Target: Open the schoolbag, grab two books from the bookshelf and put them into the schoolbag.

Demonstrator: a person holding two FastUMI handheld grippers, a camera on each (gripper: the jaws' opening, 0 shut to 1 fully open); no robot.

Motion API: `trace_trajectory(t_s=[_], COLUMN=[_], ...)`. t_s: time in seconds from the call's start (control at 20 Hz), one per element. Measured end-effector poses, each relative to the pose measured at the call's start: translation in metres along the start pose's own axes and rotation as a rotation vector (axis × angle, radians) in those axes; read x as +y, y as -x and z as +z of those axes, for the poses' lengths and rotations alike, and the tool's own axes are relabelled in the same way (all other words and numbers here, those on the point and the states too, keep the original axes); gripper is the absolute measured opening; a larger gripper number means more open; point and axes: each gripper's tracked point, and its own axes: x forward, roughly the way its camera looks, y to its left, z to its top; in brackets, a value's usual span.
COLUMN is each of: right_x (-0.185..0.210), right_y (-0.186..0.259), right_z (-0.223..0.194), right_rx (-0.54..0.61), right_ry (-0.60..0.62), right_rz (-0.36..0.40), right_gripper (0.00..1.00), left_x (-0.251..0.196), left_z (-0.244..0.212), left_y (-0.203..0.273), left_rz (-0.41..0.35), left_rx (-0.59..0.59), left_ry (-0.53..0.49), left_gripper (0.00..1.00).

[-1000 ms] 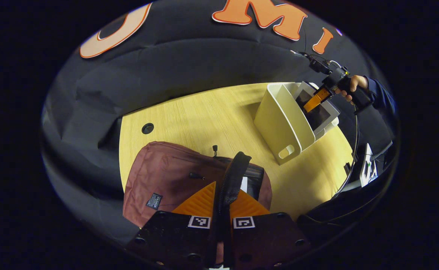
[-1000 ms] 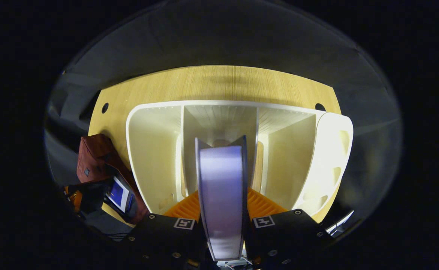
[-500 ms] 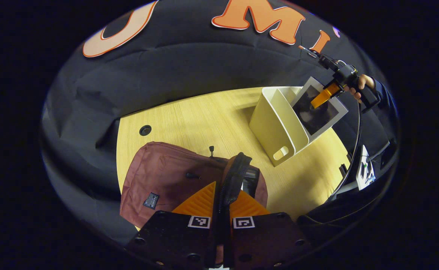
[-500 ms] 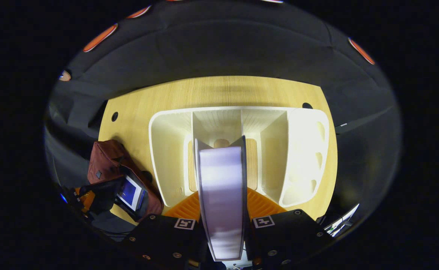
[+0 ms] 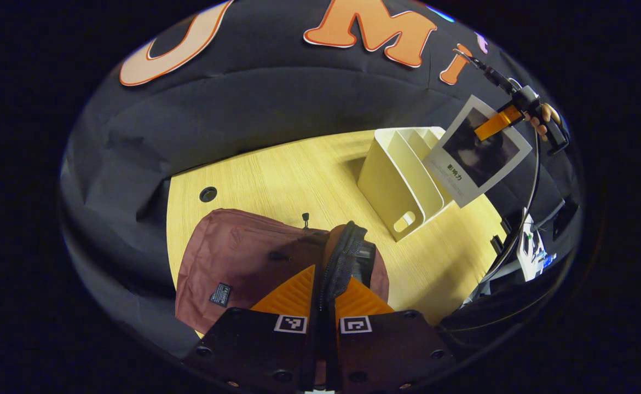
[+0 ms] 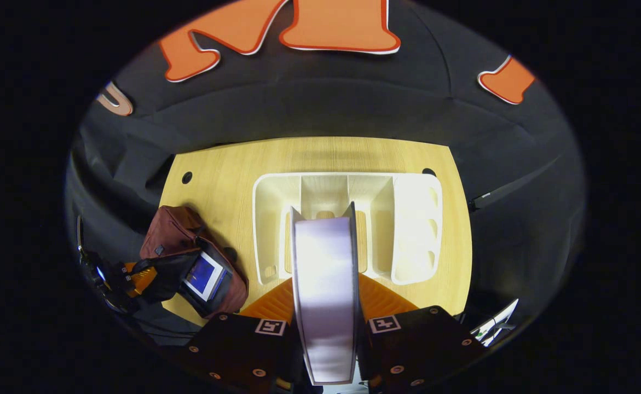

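A maroon schoolbag [image 5: 232,257] lies on the wooden table, its top flap [image 5: 345,257] held up by my left gripper [image 5: 324,298], shut on the flap's zipper edge. A book with a blue cover [image 6: 204,275] sits inside the open schoolbag [image 6: 175,243]. My right gripper [image 6: 325,306] is shut on a white book [image 6: 325,290], seen edge-on, lifted above the cream bookshelf [image 6: 347,224]. In the left gripper view that book [image 5: 479,150] hangs clear of the bookshelf [image 5: 397,180], with the right gripper [image 5: 498,121] and a hand [image 5: 544,117] at its top corner.
The bookshelf's compartments look empty from above. Round cable holes [image 5: 208,193] mark the table [image 5: 298,175]. A cable [image 5: 525,208] trails from the right gripper past equipment [image 5: 531,251] at the table's right edge. Black cloth walls surround the table.
My right gripper has lifted the white book up out of the bookshelf until it hangs fully clear. The left gripper keeps holding the flap, which has barely shifted.
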Motion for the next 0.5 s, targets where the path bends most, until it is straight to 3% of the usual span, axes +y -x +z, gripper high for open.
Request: trace_trajectory(t_s=[0.3,0.5], right_x=[0.018,0.045], right_y=[0.022,0.038], right_z=[-0.028,-0.047], right_rx=[-0.014,-0.047], right_ry=[-0.038,-0.064], right_rz=[0.025,0.084], right_gripper=[0.41,0.40], left_x=[0.002,0.005], left_z=[-0.007,-0.007], left_y=[-0.004,-0.003], left_rz=[-0.026,-0.037], left_rx=[0.018,0.018], left_ry=[-0.046,-0.073], left_gripper=[0.08,0.08])
